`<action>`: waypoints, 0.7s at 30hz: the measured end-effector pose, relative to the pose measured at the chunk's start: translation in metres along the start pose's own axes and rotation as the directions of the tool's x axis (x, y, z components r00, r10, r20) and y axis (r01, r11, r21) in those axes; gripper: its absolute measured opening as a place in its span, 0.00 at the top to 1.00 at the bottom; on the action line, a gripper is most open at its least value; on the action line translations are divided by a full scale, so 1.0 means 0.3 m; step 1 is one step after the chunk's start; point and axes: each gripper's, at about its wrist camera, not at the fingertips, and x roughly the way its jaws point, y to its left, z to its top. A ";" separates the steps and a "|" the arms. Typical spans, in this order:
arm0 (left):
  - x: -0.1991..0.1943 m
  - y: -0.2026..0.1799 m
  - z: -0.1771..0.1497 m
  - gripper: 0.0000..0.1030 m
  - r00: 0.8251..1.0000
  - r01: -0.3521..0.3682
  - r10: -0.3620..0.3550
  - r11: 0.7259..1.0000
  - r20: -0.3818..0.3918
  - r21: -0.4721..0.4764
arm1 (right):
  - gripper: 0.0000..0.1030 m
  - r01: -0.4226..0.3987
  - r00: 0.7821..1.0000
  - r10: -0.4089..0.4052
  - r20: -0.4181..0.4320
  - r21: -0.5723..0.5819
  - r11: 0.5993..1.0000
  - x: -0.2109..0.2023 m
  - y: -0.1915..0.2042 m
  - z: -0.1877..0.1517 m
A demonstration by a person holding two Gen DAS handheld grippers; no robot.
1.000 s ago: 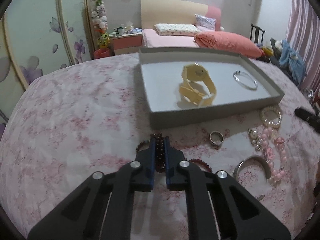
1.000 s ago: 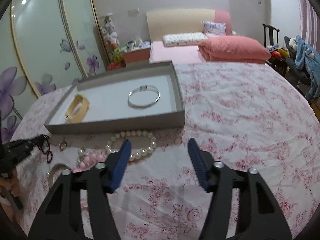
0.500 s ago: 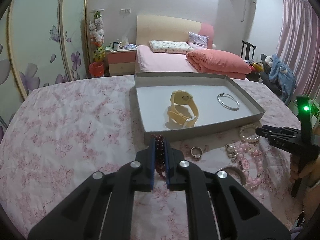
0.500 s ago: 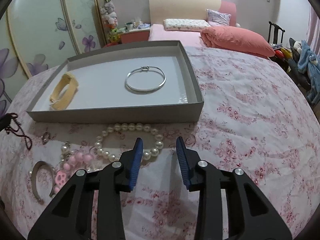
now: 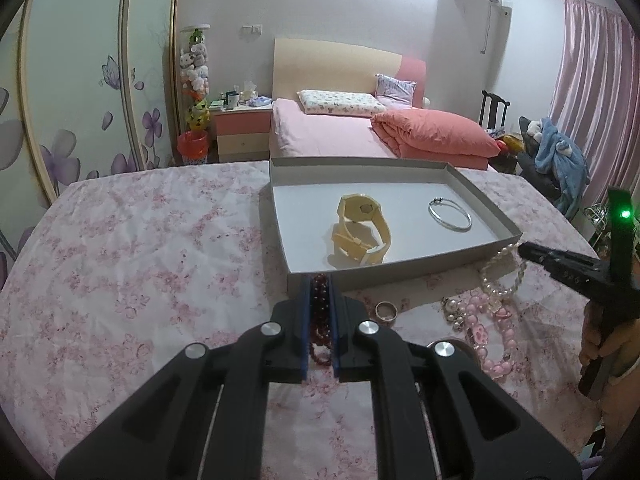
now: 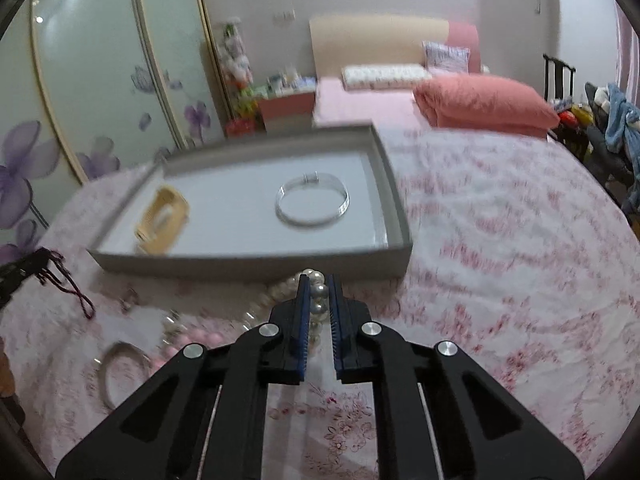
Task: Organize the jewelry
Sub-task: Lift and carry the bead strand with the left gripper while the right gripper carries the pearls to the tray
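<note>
My left gripper [image 5: 320,292] is shut on a dark red bead bracelet [image 5: 320,320], held just in front of the grey tray's near wall [image 5: 400,270]; the bracelet also hangs at the left of the right wrist view [image 6: 60,280]. The tray holds a cream watch [image 5: 362,230] and a silver bangle [image 5: 450,215]. My right gripper [image 6: 319,292] is shut on a white pearl bracelet [image 6: 318,300] in front of the tray [image 6: 256,262]; that gripper shows at the right of the left wrist view [image 5: 528,250], tips at the pearls [image 5: 500,272].
On the pink floral cloth in front of the tray lie a ring [image 5: 386,311], a pink bead necklace [image 5: 492,336] and a silver open bangle [image 6: 120,372]. A bed [image 5: 360,132] and nightstand [image 5: 240,128] stand behind the table.
My right gripper has closed from wide open onto the pearl bracelet. My left gripper has lifted the red bracelet off the cloth and pulled back from the tray.
</note>
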 end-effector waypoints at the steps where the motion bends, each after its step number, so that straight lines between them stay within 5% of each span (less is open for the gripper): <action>1: -0.007 -0.002 0.002 0.91 1.000 0.003 -0.003 1.000 0.006 0.000 | 0.90 -0.006 1.000 0.006 0.022 -0.002 1.000 -0.022 0.002 0.008; 21: -0.094 -0.065 0.015 0.91 0.994 0.021 -0.023 1.000 0.104 0.019 | 0.90 -0.031 0.957 0.040 0.288 -0.039 0.999 -0.218 0.068 0.026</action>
